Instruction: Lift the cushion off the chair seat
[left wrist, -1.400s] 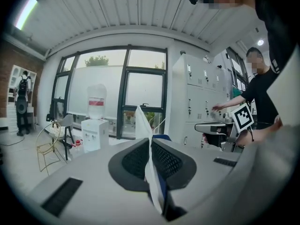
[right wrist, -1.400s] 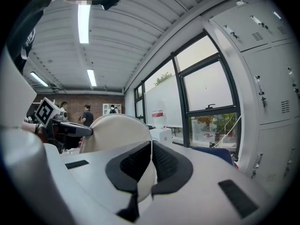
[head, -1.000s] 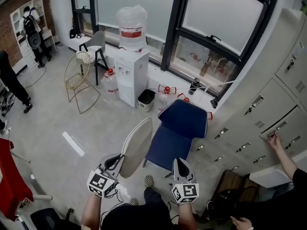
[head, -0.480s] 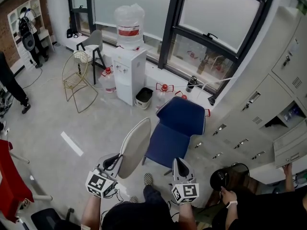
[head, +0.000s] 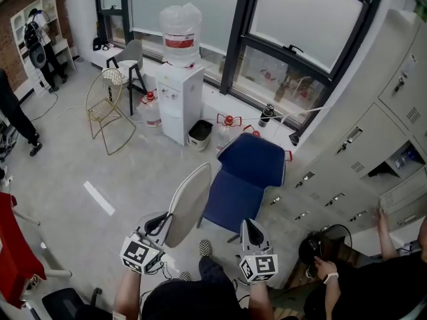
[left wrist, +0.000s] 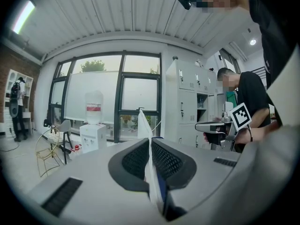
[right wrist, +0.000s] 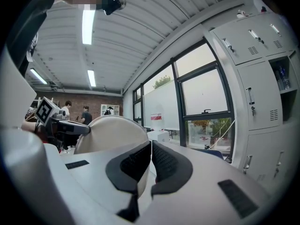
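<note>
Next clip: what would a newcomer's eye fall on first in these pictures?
The pale oval cushion, held on edge in the shut left gripper at the lower centre of the head view, just left of the bare blue chair. Farther back, a white water dispenser stands by the window. The right gripper is shut and empty.

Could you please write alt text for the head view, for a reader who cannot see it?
Seen from above, the left gripper is clamped on a cream cushion, held on edge beside the bare seat of the blue chair. The right gripper, jaws together and empty, hovers nearby.
</note>
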Motion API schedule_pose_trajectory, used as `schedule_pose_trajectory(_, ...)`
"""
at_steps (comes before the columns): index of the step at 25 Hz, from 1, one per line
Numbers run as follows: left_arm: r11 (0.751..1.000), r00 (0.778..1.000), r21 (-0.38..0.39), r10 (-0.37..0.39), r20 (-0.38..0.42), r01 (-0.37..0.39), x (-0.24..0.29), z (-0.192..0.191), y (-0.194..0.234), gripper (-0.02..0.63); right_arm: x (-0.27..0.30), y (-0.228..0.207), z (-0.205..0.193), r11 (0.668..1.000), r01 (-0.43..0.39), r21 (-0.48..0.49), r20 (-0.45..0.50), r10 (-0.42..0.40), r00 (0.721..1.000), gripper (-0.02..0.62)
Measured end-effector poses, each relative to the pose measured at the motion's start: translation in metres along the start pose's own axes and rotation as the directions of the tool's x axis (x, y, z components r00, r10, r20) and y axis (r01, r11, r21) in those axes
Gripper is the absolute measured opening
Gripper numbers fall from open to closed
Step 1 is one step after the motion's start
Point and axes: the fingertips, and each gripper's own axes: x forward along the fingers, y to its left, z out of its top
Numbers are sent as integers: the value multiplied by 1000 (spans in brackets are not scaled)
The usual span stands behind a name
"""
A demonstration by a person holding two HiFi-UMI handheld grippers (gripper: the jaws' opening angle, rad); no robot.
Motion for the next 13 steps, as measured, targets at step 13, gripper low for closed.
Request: schedule_pose_trajectory(13, 1000, 1000, -8, -8, 15, 8, -1, 0, -2, 26, -1, 5, -3, 1000, -7, 1, -11, 7, 1000, 31)
